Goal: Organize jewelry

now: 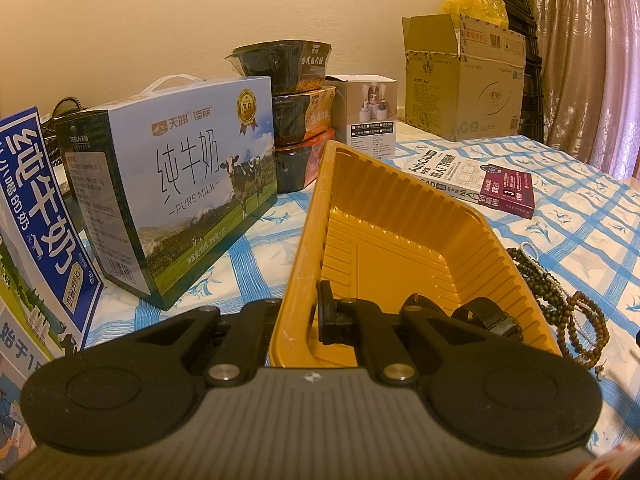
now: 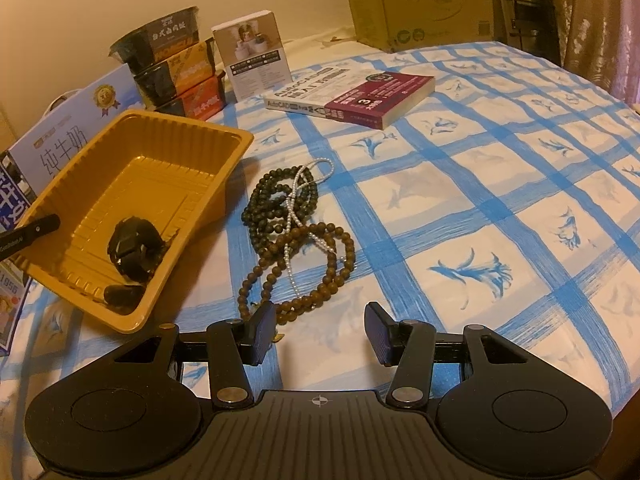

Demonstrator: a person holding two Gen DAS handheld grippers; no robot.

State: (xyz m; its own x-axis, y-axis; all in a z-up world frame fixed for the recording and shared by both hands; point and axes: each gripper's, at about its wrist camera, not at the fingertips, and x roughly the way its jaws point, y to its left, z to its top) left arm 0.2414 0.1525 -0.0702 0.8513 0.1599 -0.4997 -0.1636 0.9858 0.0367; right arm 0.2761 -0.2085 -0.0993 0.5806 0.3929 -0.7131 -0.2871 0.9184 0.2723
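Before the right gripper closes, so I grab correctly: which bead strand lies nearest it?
The light-brown bead strand, just ahead of the right gripper; the dark-green beads lie farther, the pearls thinner.

Beads (image 2: 298,236) lie reachable; tray (image 2: 236,148) wall perhaps crowds left.

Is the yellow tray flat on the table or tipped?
Tipped. The yellow tray is gripped at one rim by the left gripper, and the black watch lies at its low end.

Yellow ribbed tray (image 2: 224,148), brown beads (image 2: 332,268), blue-checked white tablecloth (image 2: 480,200).
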